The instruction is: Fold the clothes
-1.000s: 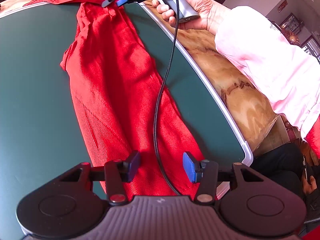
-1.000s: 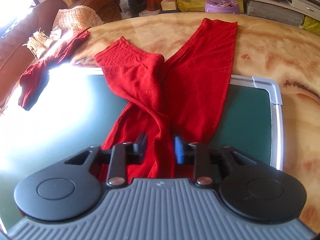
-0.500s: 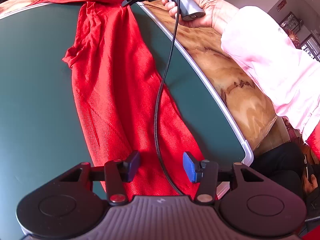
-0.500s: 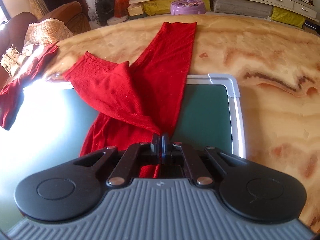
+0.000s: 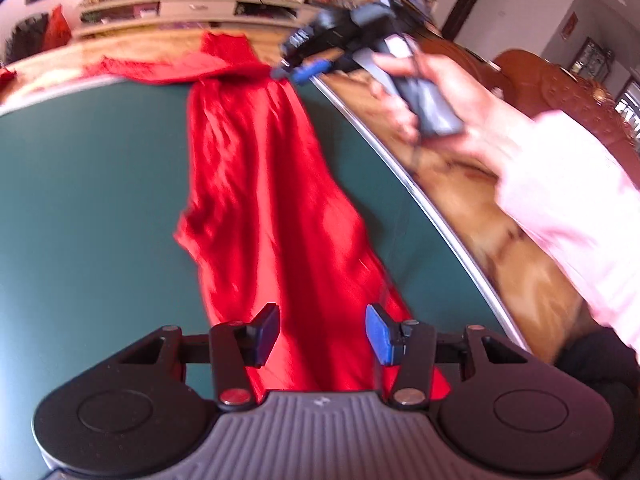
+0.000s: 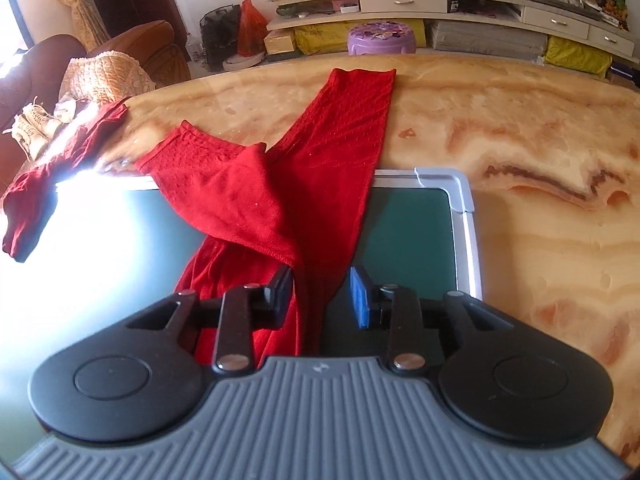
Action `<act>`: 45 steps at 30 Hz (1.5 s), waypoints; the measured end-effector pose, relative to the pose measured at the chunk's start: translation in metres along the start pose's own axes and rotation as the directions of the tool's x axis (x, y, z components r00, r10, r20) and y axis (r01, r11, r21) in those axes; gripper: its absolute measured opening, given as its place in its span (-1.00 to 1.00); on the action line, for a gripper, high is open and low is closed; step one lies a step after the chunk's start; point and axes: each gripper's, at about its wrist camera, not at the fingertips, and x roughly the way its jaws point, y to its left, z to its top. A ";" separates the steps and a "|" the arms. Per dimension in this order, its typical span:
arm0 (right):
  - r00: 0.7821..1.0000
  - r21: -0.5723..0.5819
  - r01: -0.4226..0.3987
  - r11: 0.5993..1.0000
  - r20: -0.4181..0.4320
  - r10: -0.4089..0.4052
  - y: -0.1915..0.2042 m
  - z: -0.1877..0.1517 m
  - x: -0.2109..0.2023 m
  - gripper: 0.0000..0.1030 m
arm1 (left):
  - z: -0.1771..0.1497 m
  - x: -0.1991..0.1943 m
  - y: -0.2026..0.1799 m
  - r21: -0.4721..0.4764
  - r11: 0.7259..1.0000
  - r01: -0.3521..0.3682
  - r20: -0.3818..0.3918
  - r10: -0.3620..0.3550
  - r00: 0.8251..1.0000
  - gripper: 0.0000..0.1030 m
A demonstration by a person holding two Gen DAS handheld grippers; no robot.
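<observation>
Red trousers [image 5: 272,208] lie stretched along the green mat [image 5: 88,208], near its right-hand edge in the left wrist view; their two legs [image 6: 352,132] cross over the mat's far edge onto the marble tabletop [image 6: 520,128], one leg folded over the other; the mat's grey rim [image 6: 466,208] shows at its far right corner; a second dark red garment [image 6: 36,196] hangs at the tabletop's left edge, well apart; the person's pink sleeve [image 5: 572,208] and right hand [image 5: 452,112] reach in over the tabletop's near edge; the left gripper [image 5: 322,334] hovers over the waist end, its jaws apart and not pressing the cloth; the right gripper [image 6: 320,298] sits where the legs meet, its jaws opening, a ridge of fabric between the pads but not pinched.
</observation>
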 end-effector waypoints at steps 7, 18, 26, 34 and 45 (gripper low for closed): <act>0.999 -0.101 0.022 0.995 0.036 -0.018 0.023 0.018 0.003 -0.27 | 0.049 0.057 0.006 0.061 0.998 0.004 0.025 -0.006 1.000 0.04; 0.982 -0.501 -0.171 0.848 -0.020 0.186 0.158 0.076 0.092 -0.27 | 0.045 0.074 0.014 0.030 0.999 0.031 0.028 -0.032 0.999 0.06; 0.980 -0.540 -0.195 0.819 -0.150 0.134 0.204 0.106 0.155 -0.27 | 0.041 0.076 0.024 -0.005 0.997 0.082 0.026 -0.082 0.996 0.09; 0.970 -0.519 -0.213 0.828 -0.214 0.116 0.197 0.107 0.164 -0.51 | 0.041 0.082 0.028 -0.008 0.996 0.091 0.048 -0.090 0.995 0.13; 0.998 -0.382 -0.010 0.924 -0.054 -0.011 0.179 0.137 0.155 -0.94 | 0.039 0.079 0.029 -0.002 0.996 0.091 0.061 -0.091 0.994 0.15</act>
